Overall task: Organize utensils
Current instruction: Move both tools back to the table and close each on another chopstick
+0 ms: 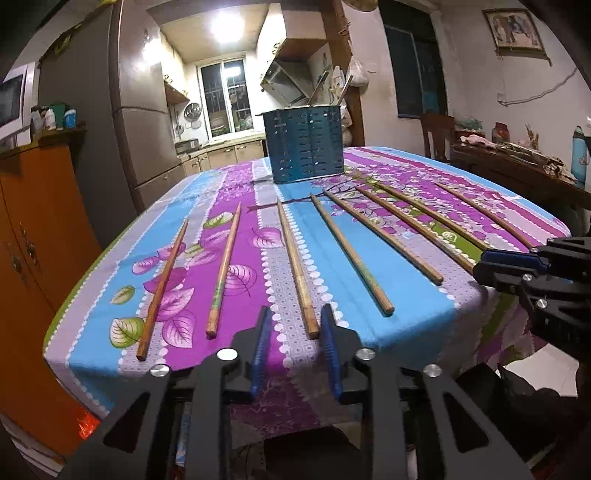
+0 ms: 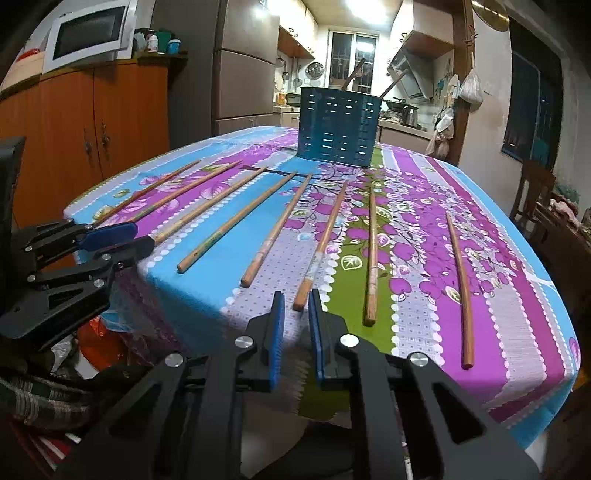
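Eight wooden chopsticks (image 1: 347,251) lie on the table (image 1: 406,317), fanned side by side with thin tips toward the far side and thick butts toward the near edge. They are spaced apart, none crossing, and a few have worn or painted bands near the butt. Behind them, mid-table, stands a blue perforated utensil holder (image 1: 306,144), upright, with a couple of sticks leaning out of its top. The floral tablecloth (image 2: 424,229) is striped purple, blue, grey and green and drapes over the near edge. Nothing sits between the row and the holder. Around the table: an orange cabinet (image 1: 33,229) and grey fridge (image 1: 147,110) on the left, a microwave (image 2: 88,33) on the cabinet, a wooden chair (image 1: 437,133) at the far right, a lit kitchen beyond. Left gripper (image 1: 295,325) is low at the near edge, angled down — its fingers (image 1: 260,339) are part open with the butt of the third chopstick from the left (image 1: 295,258) between the blue pads, close to the right-hand pad and not clamped. Right gripper (image 2: 297,306) is posed likewise further along the row — its fingers (image 2: 277,325) leave a narrow gap around the butt of the third chopstick from the right (image 2: 325,232), and the pads do not visibly press on it.
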The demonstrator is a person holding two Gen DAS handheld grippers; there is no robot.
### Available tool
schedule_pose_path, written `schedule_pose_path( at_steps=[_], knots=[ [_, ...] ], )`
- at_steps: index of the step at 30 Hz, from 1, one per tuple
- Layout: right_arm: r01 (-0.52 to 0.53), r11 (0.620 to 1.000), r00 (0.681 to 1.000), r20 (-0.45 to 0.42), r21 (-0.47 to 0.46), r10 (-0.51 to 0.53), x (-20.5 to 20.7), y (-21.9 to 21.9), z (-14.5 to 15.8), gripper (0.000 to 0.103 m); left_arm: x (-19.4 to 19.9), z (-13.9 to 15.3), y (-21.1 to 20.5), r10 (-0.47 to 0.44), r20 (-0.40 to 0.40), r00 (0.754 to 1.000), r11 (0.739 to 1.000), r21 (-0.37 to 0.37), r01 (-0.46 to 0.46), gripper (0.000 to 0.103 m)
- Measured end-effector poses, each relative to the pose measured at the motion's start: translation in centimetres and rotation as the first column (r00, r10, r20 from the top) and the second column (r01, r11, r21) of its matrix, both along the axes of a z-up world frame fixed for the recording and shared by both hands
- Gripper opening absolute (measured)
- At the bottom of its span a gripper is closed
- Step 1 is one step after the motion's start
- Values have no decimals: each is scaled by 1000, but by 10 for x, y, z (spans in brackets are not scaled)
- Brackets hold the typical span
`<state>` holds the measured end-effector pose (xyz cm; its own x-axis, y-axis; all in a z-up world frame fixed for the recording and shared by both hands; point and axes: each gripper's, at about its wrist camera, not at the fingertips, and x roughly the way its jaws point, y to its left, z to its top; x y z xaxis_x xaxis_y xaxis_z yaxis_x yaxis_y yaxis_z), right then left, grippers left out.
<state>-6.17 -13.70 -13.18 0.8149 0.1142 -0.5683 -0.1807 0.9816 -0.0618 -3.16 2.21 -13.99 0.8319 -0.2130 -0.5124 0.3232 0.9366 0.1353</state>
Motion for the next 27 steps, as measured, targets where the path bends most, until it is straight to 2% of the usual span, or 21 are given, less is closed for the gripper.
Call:
schedule_pose_path(
  at_steps=[11, 16, 20, 25, 27],
  knots=[
    [46, 998, 999, -6, 32, -46, 7, -6, -2, 12, 0, -4, -3, 5, 38, 999, 1000, -17, -4, 21],
    [61, 997, 998, -2, 39, -61, 5, -6, -3, 12, -1, -6, -4, -1, 48, 999, 1000, -22, 2, 17],
    [59, 997, 998, 0, 49, -59, 4, -6, -3, 7, -1, -7, -3, -2, 48, 999, 999, -33, 3, 17],
    [63, 997, 998, 3, 46, -64, 3, -5, -2, 6, -2, -7, -3, -4, 58, 998, 999, -32, 6, 17],
    [65, 997, 998, 4, 45, -65, 3, -4, -2, 6, -5, -9, -3, -6, 66, 998, 1000, -26, 8, 13]
  ],
)
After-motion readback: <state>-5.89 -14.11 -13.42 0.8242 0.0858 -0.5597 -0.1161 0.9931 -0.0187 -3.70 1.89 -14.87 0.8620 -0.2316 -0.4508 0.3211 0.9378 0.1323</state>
